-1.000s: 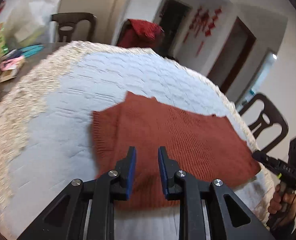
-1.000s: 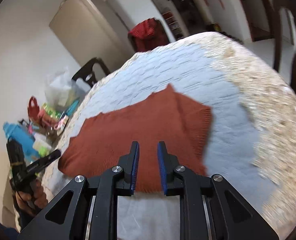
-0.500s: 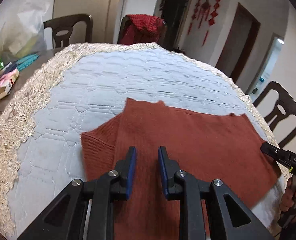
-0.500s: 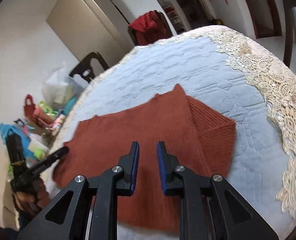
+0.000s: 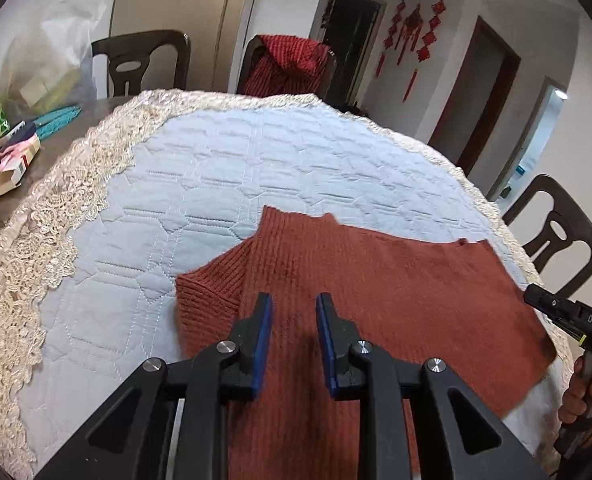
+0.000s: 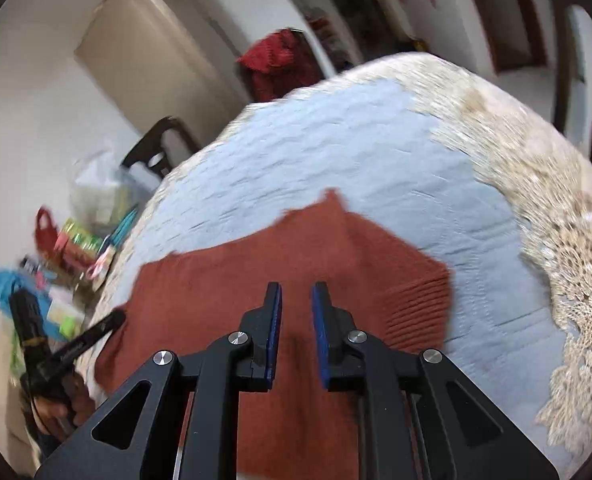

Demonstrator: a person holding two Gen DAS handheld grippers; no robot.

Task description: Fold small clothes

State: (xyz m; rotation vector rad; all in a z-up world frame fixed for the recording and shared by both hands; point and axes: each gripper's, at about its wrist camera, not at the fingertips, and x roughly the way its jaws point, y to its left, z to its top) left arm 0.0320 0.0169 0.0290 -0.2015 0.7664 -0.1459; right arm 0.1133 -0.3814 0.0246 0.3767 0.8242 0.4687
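A rust-red knitted garment [image 5: 376, 280] lies flat on a pale blue quilted tablecloth [image 5: 236, 168]; its ribbed sleeve [image 5: 212, 292] sticks out at one end. My left gripper [image 5: 293, 304] is open and empty, just above the garment near that sleeve. In the right wrist view the same garment [image 6: 256, 276] lies spread out, and my right gripper [image 6: 296, 292] is open and empty above its middle. The right gripper also shows at the left view's right edge [image 5: 556, 308], off the garment's far end. The left gripper shows in the right view [image 6: 92, 336].
The tablecloth has a cream lace border [image 5: 56, 220]. Dark chairs [image 5: 144, 60] stand around the table, one with a red cloth [image 5: 292, 64] draped on it. Bags, boxes and small items [image 5: 12, 136] crowd the bare table at the left.
Both grippers have come nearer to the garment, which now fills more of each view. The right wrist view is blurred from motion. Both stay open.
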